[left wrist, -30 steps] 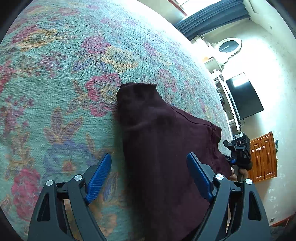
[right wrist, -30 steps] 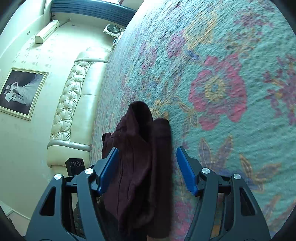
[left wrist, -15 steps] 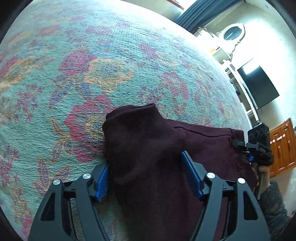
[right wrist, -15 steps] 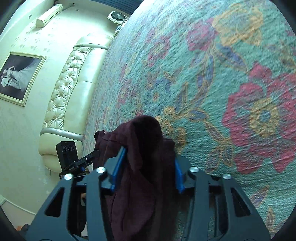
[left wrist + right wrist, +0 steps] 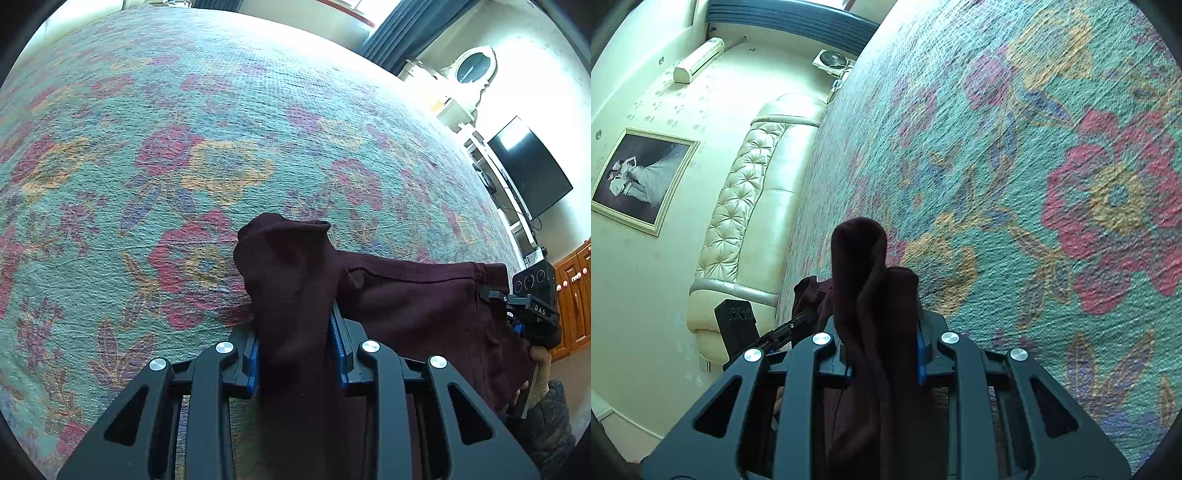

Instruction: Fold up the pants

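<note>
Having just been closing, both grippers' jaws clamp the pants (image 5: 295,280) — bunched on the bedspread (image 5: 184,147).

A second ago both grippers are wide open. Now the left gripper (image 5: 297,350) squeezes a bunch of the dark red pants (image 5: 413,295), and the right gripper (image 5: 882,350) squeezes another bunch, pushing the cloth up.
</note>
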{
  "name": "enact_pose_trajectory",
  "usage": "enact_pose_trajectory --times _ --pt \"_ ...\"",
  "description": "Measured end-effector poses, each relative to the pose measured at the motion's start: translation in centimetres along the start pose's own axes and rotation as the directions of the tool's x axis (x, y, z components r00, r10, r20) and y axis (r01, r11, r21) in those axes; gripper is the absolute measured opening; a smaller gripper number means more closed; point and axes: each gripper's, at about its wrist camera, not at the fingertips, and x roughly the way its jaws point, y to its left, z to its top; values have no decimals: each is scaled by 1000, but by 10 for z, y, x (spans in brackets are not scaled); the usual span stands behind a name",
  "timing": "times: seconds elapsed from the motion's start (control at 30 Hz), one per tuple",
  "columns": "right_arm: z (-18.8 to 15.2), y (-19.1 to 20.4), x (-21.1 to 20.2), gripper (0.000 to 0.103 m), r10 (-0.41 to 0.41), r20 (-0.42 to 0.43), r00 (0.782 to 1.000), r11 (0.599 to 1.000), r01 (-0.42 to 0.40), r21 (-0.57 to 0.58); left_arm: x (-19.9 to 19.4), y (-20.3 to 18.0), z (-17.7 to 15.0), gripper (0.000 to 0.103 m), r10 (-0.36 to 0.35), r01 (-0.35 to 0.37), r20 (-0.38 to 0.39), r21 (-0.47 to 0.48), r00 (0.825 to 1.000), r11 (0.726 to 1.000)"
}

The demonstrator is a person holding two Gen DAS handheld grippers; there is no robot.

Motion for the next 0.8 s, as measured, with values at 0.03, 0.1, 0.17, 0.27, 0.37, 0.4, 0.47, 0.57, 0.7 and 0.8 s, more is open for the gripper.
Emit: enact_pose_trajectory --times 0.03,0.1,0.17,0.27,0.37,0.4,0.47,0.57,0.7,0.8 --pt "0 1 1 22 -6 4 1000 1000 6 -2 -1 0 1 27 -1 1 0 -3 1000 1000" --pt "0 7 2 22 -22 14 1000 1000 22 -11 -5 -2 3 25 5 -5 5 1 1000 1000" --pt "1 16 4 21 -32 26 999 999 33 -22 -8 -8 6 24 23 -23 13 20 1000 1000" --pt "4 23 4 21 -33 42 999 999 34 -35 -12 -16 10 23 42 -43 32 47 999 998" --pt "12 27 6 21 -20 58 998 999 22 -32 -15 -17 21 23 41 -44 53 47 998 998" --pt "18 29 7 21 -21 65 998 999 23 -33 -15 -17 26 23 41 -44 57 45 998 998" --pt "28 33 11 21 -19 75 997 999 21 -35 -13 -18 37 23 48 -52 70 45 996 998" --pt "49 37 19 21 -19 87 996 999 23 -39 -6 -17 58 23 64 -68 83 53 995 996" --pt "81 41 35 21 -34 93 995 998 39 -44 10 -15 88 23 91 -96 89 53 992 994" --pt "104 41 50 21 -57 92 994 998 60 -36 25 -9 111 23 115 -119 83 49 990 992"
